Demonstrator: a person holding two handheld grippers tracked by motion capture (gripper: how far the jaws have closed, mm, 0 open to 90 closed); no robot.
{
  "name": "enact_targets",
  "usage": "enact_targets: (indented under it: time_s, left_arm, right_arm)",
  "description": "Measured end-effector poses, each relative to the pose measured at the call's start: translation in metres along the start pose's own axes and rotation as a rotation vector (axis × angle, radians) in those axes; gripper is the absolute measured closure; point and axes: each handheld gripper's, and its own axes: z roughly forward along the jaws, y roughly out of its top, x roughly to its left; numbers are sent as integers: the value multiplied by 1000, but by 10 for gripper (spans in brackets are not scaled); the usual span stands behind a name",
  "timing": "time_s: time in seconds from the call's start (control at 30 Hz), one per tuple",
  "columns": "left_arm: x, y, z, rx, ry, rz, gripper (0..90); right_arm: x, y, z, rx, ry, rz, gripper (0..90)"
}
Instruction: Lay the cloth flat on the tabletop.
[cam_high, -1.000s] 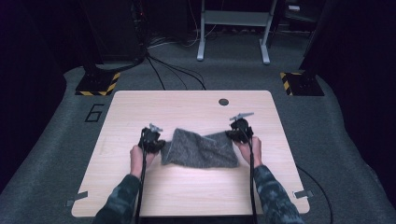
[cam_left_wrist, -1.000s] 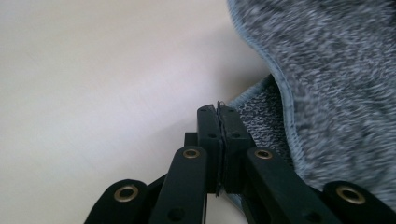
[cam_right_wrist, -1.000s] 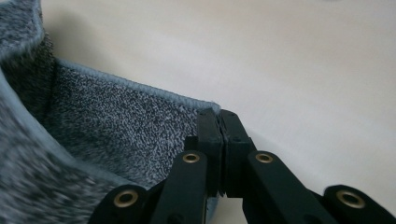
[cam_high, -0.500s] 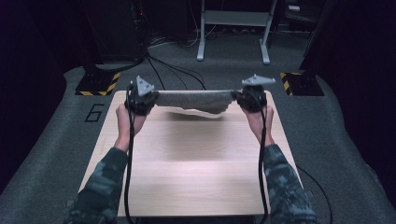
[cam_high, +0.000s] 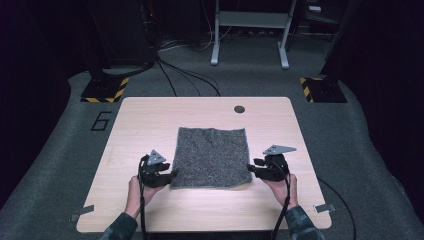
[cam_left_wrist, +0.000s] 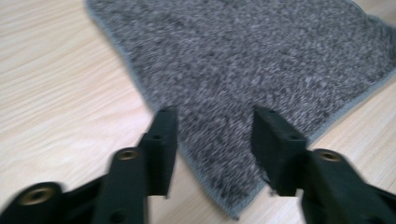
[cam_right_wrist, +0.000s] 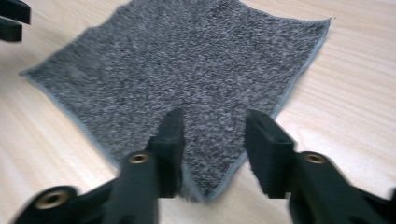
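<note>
From the high view, the one piece of writing you can read is a dark "6" (cam_high: 102, 121) marked on the carpet beside the table's left edge. Your grey cloth (cam_high: 212, 157) lies spread flat on the wooden table (cam_high: 150, 115), near its middle. Your left gripper (cam_high: 167, 176) sits at the cloth's near left corner and your right gripper (cam_high: 253, 170) at its near right corner. A small dark round hole (cam_high: 239, 109) marks the tabletop beyond the cloth. Yellow-and-black striped bases (cam_high: 105, 92) and cables lie on the floor past the table; your forearms are cut off at the bottom edge.

In the left gripper view, your jaws have just been opening and stand apart over the cloth's corner, pressing on nothing; the picture is blurred.

In the right gripper view, the same holds: jaws parted above the near corner, just opened, cloth released. Your other gripper's black tip is cut off at the top left.
</note>
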Motion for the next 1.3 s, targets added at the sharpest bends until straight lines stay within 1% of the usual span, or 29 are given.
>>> enact_targets:
  time_s: [0.03, 0.07, 0.1, 0.13, 0.17, 0.2, 0.23, 0.27, 0.3, 0.33, 0.37, 0.4, 0.43, 0.47, 0.5, 0.53, 0.57, 0.6, 0.63, 0.7, 0.87, 0.97, 1.0, 1.1, 1.13, 1.17, 1.23, 1.27, 1.3]
  left_arm:
    - [2, 0, -3, 2, 9, -3, 429]
    - [4, 1, -4, -1, 27, -13, 392]
    - [5, 2, -4, -3, 30, -16, 356]
    - [8, 4, -3, 3, 43, -17, 342]
    - [9, 6, -1, 4, 57, -20, 303]
    - [11, 9, 1, 10, 48, -15, 303]
    - [11, 11, 5, 12, 55, -12, 275]
    - [12, 15, 10, 36, 63, 6, 253]
    - [12, 16, 15, 40, 68, 10, 235]
    - [12, 17, 22, 48, 56, 5, 219]
    - [11, 18, 27, 66, 66, 15, 209]
    - [11, 18, 32, 76, 67, 17, 199]
    - [10, 18, 36, 79, 67, 15, 194]
    - [10, 18, 40, 97, 75, 23, 180]
    - [10, 17, 44, 101, 83, 30, 180]
    - [9, 16, 47, 112, 83, 30, 178]
    - [9, 16, 50, 115, 97, 38, 172]
    - [9, 15, 52, 118, 101, 36, 162]
    - [8, 13, 54, 133, 114, 42, 160]
    - [9, 12, 55, 134, 113, 39, 157]
    - [9, 5, 61, 162, 123, 37, 151]
    - [8, 1, 64, 159, 131, 33, 152]
    - [7, -1, 65, 163, 131, 32, 150]
    - [7, -3, 64, 152, 136, 30, 150]
    - [7, -3, 64, 152, 130, 26, 150]
    - [6, -4, 64, 148, 129, 17, 150]
    - [5, -5, 63, 144, 128, 16, 151]
    - [5, -6, 62, 143, 139, 15, 151]
    - [4, -7, 61, 145, 132, 21, 151]
  right_arm:
    - [-2, 0, -1, 1, -3, -3, 483]
    - [-3, 0, -1, -3, -5, 12, 439]
    - [-5, 2, 0, -4, -13, 18, 400]
    - [-6, 3, 1, -6, -13, 27, 362]
    - [-8, 7, 8, 4, -32, 33, 268]
    - [-8, 7, 8, 4, -32, 33, 268]
    - [-9, 9, 12, 13, -37, 40, 259]
    - [-10, 10, 17, 15, -44, 35, 220]
    - [-10, 11, 24, 42, -58, 42, 174]
    - [-10, 12, 28, 47, -59, 48, 161]
    - [-11, 11, 34, 53, -73, 30, 152]
    - [-10, 11, 39, 78, -73, 43, 134]
    - [-11, 10, 44, 87, -83, 34, 123]
    - [-11, 8, 50, 103, -96, 30, 92]
    - [-11, 8, 50, 103, -96, 30, 92]
    - [-11, 7, 54, 119, -104, 33, 79]
    - [-12, 5, 58, 124, -118, 37, 72]
    - [-15, 4, 62, 139, -123, 44, 57]
    - [-15, 4, 64, 152, -129, 51, 52]
    - [-16, 4, 65, 155, -129, 51, 52]
    - [-18, 3, 74, 175, -153, 20, 45]
    - [-19, 2, 79, 196, -160, 9, 45]
    - [-20, 1, 81, 205, -171, 8, 45]
    - [-22, -1, 82, 202, -174, 15, 26]
    - [-23, -1, 82, 199, -186, 1, 26]
    - [-23, -1, 82, 199, -186, 1, 26]
    - [-23, -1, 82, 205, -188, -3, 20]
    - [-24, -2, 82, 206, -183, -9, 19]
    - [-25, -2, 82, 207, -181, -19, 14]
